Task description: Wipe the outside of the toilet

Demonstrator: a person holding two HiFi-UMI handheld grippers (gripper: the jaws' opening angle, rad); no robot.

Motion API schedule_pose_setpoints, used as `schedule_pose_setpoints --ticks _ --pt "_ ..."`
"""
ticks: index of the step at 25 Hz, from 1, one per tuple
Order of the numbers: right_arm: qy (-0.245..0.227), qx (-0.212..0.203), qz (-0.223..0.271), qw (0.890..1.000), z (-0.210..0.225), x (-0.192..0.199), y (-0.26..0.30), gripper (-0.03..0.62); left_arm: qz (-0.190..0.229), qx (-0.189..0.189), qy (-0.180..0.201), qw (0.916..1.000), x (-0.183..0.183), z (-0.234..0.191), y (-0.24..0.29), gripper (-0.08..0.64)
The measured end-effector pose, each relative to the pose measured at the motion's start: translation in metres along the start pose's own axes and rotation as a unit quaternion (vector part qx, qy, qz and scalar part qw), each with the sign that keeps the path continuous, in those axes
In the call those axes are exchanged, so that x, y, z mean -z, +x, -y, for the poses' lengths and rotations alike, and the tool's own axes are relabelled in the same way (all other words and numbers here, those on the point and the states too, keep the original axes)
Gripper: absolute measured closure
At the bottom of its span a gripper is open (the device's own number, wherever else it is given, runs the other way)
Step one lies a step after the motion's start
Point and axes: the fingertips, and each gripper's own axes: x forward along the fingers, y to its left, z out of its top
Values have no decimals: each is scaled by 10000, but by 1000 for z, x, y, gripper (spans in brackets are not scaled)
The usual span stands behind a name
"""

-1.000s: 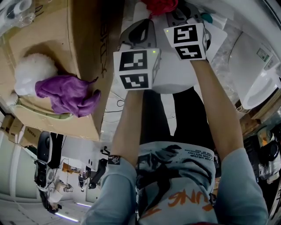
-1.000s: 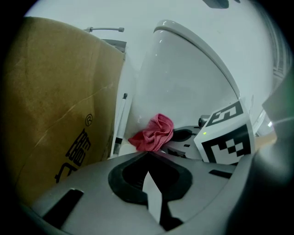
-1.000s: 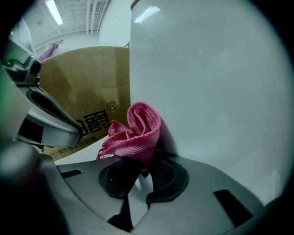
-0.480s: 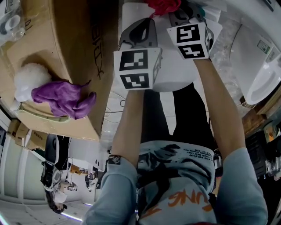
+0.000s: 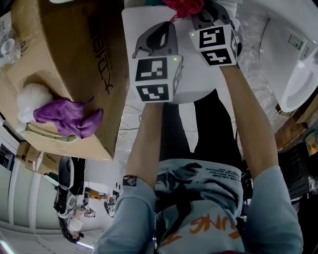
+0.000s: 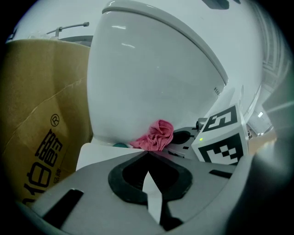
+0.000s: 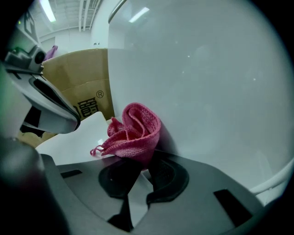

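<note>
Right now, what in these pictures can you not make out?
The toilet: never whole; every view's edge cuts it off.
The pink cloth: head view's top edge cuts it; the right gripper hides its pinched end.
A teal thing: left gripper view, too small, half behind the left gripper.

Brightly and evenly lit from above, by ceiling strip lights (image 7: 47,10) seen at the top left of the right gripper view. Short pale streaks of glare on the glossy toilet (image 6: 151,82); only a soft shadow on it behind the pink cloth (image 7: 133,131). Strongly bowed by the wide lenses in both gripper views, with black corners and a hazy smear down the right edge of the left one. Nearest grey foreground soft and unfocused there. Dim and murky toward the bottom of the head view, brighter across the cardboard box (image 5: 64,74) above.
</note>
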Motion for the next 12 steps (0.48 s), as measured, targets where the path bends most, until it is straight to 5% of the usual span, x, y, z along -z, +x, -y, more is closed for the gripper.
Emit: schedule_pose_setpoints --ticks 12 --pt "172 116 -45 9998 31 27 -19 531 -61 93 173 9998 1 36 14 536"
